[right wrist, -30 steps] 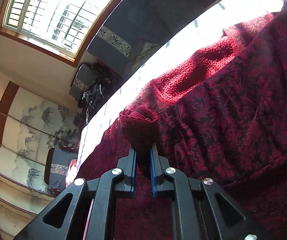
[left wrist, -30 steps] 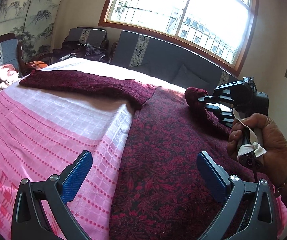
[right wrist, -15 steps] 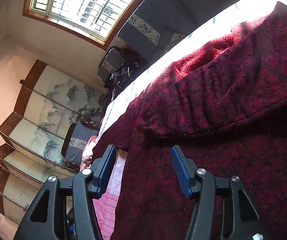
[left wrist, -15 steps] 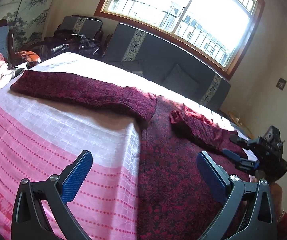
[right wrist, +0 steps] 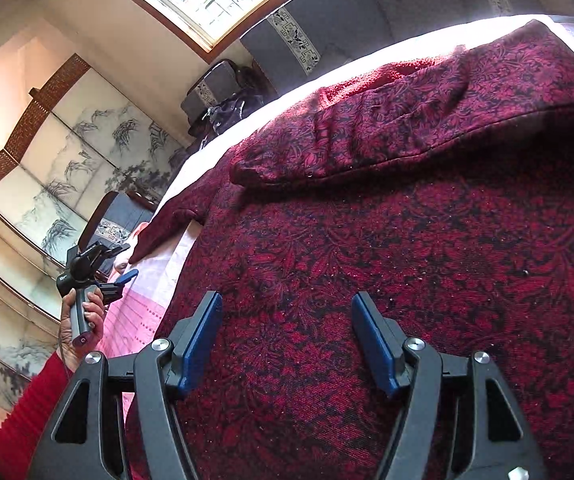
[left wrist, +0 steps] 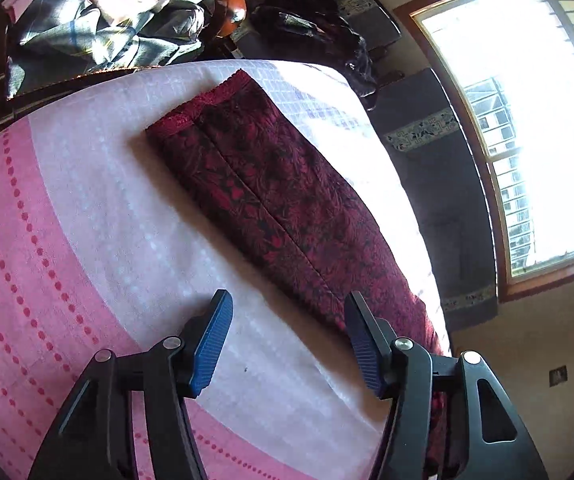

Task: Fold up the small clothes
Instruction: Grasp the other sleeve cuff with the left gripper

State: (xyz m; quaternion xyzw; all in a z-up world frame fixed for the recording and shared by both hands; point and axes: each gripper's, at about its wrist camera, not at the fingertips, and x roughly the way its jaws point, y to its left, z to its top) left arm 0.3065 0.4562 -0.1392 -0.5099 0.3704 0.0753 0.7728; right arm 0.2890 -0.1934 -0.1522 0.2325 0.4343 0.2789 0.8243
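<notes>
Both tongs are empty, left [left wrist: 287, 344] closing short of the sleeve [left wrist: 271, 200] spread on the bed [left wrist: 87, 240], right [right wrist: 287, 340] parted above the garment's body [right wrist: 407, 260]; I risk pinching sheet instead.

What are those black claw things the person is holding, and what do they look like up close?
They are hand-held grippers. The left gripper and the right gripper each have two black arms with open cut-outs and silver pivot bolts, tipped with ribbed blue pads. Seen from the right wrist, the left one has a dark grip handle with a small camera on top. The person wears a red ribbed sleeve.
</notes>
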